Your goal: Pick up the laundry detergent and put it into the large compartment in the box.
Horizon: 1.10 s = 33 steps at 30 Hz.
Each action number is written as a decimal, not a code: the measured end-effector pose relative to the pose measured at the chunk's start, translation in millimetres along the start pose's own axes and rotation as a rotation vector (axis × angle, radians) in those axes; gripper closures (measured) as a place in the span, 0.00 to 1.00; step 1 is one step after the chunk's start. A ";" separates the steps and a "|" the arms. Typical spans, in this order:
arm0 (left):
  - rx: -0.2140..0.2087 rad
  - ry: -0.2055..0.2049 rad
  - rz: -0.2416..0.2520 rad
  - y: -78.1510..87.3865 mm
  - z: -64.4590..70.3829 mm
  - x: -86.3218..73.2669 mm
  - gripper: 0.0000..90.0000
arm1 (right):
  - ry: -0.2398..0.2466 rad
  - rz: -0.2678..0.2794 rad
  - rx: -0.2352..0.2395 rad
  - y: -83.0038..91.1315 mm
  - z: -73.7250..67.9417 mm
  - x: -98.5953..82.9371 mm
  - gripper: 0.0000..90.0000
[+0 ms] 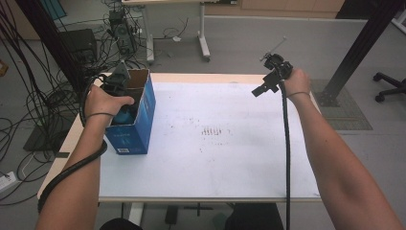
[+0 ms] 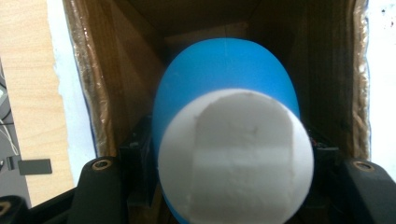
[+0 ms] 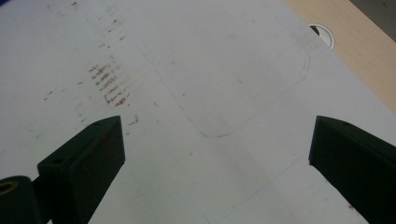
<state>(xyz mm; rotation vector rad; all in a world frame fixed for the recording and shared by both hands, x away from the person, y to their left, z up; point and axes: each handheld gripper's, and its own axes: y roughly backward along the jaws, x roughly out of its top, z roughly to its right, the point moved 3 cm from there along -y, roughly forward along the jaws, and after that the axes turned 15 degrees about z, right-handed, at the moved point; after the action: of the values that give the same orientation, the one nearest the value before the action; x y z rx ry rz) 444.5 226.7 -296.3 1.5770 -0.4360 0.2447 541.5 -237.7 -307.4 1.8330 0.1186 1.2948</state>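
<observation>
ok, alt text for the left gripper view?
The left claw grips a blue object with a round white end, held inside an open cardboard box. White table shows past the box wall.

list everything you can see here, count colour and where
cardboard box: 1, blue outside, brown inside, open top, left side of table
rounded object: 1, blue with white end, inside the box, between the left jaws
table: 1, white sheet with brown smudges, pale wood edge
cable hole: 1, grey, in the wood edge
office chair: 1, black, floor far right
left hand-held gripper: 1, black, in the box
right hand-held gripper: 1, black, above table's far right, jaws apart
</observation>
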 end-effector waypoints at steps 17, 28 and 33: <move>0.005 -0.006 -0.003 -1.1 1.6 1.3 0.42 | -0.008 0.002 -0.001 0.4 2.3 -2.2 0.04; 0.008 -0.006 0.000 -1.3 2.6 1.4 0.42 | -0.005 0.002 -0.002 0.9 2.8 -2.1 0.04; 0.007 -0.005 0.001 -1.1 2.3 1.2 0.42 | -0.004 0.000 -0.004 1.4 2.7 -2.1 0.04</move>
<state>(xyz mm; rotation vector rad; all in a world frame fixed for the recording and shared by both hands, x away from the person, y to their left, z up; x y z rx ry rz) 445.8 224.2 -296.9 1.5851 -0.4398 0.2432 542.2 -241.3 -308.2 1.8323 0.1133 1.2902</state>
